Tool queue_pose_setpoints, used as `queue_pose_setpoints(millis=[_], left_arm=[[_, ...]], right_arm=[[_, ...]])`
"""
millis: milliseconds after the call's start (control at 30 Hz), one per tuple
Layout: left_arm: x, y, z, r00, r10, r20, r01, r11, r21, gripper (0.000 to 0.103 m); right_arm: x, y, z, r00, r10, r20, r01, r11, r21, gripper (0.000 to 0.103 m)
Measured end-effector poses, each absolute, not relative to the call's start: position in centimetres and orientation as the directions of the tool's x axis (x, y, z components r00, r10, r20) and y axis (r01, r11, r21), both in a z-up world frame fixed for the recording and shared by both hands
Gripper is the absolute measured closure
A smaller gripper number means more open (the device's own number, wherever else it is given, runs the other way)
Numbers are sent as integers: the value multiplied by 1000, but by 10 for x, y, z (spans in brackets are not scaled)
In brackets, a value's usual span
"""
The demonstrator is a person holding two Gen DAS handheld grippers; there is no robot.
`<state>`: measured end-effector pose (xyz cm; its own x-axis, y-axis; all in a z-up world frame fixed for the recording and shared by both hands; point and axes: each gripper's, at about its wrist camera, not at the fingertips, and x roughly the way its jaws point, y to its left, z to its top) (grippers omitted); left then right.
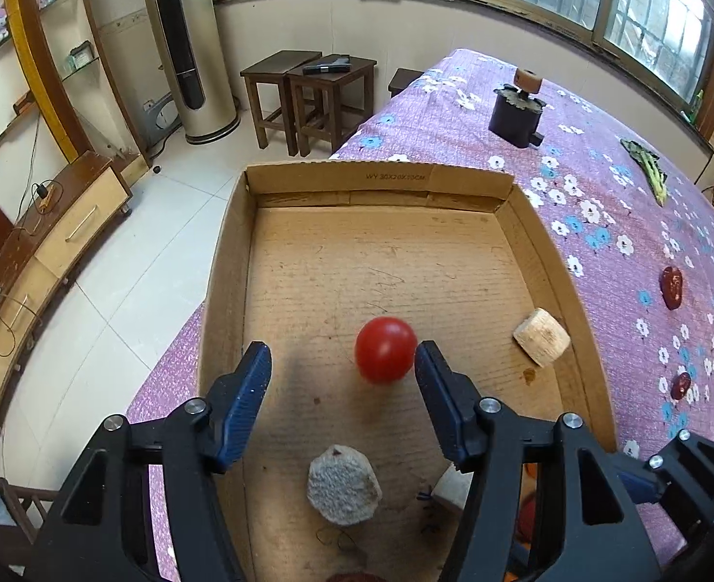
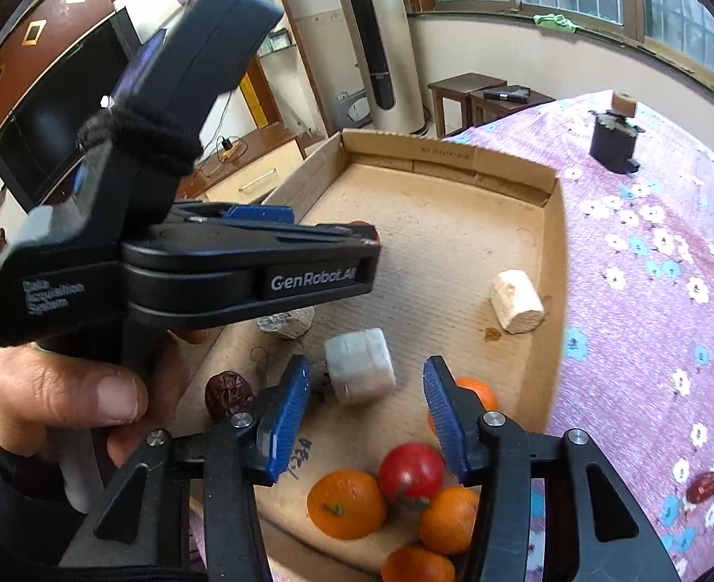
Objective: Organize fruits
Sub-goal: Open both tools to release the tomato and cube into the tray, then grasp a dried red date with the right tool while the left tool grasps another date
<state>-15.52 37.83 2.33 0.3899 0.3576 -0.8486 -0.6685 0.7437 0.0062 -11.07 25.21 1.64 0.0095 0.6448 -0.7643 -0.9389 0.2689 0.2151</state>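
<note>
1. A red tomato (image 1: 385,349) sits inside the shallow cardboard box (image 1: 240,262), near the middle of the box floor. In your left wrist view it lies between the open blue fingers of your left gripper (image 1: 342,363), close against the right-hand finger; the left-hand finger is well clear, so nothing is gripped.
2. Your right gripper (image 2: 365,378) also stands open with nothing between its pads. It hovers over the near right corner of the box, above a cluster of fruit.
3. That cluster holds a second red tomato (image 2: 411,469) with a green stalk, touching several oranges (image 2: 346,503) packed into the near corner.
4. A dark red date (image 2: 228,392) lies on the box floor near its left wall.
5. Pale cut chunks lie around the box: a white block (image 2: 359,364) just ahead of the right gripper, a cream cylinder (image 1: 541,337) against the right wall, and a greyish rough piece (image 1: 343,485) below the left gripper.
6. Your left hand (image 2: 66,402) grips the left gripper's handle.
7. The box rests on a table under a purple flowered cloth (image 1: 614,203). More red dates (image 1: 672,287) lie on the cloth beyond the box's right wall, and a dark container (image 1: 514,114) stands toward the table's far edge.
</note>
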Motion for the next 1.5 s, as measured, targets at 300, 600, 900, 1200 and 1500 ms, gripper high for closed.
queue_pose_setpoints(millis=[300, 600, 900, 1200, 1500], left_arm=[[-158, 355, 33, 436, 336, -835, -644, 765, -29, 42], [-152, 324, 41, 473, 302, -828, -595, 802, -47, 41], [-139, 296, 46, 497, 271, -824, -549, 834, -57, 41], [-126, 269, 52, 521, 243, -818, -502, 863, -63, 41], [-108, 230, 42, 532, 160, -831, -410, 908, -89, 41]], right_arm=[[-94, 209, 31, 65, 667, -742, -918, 331, 217, 53], [-66, 162, 31, 147, 657, -739, -875, 435, 212, 47], [-31, 115, 31, 212, 640, -738, -823, 525, 219, 47], [-12, 85, 27, 252, 620, -743, -783, 582, 220, 47], [11, 67, 18, 263, 609, -748, -735, 629, 254, 47]])
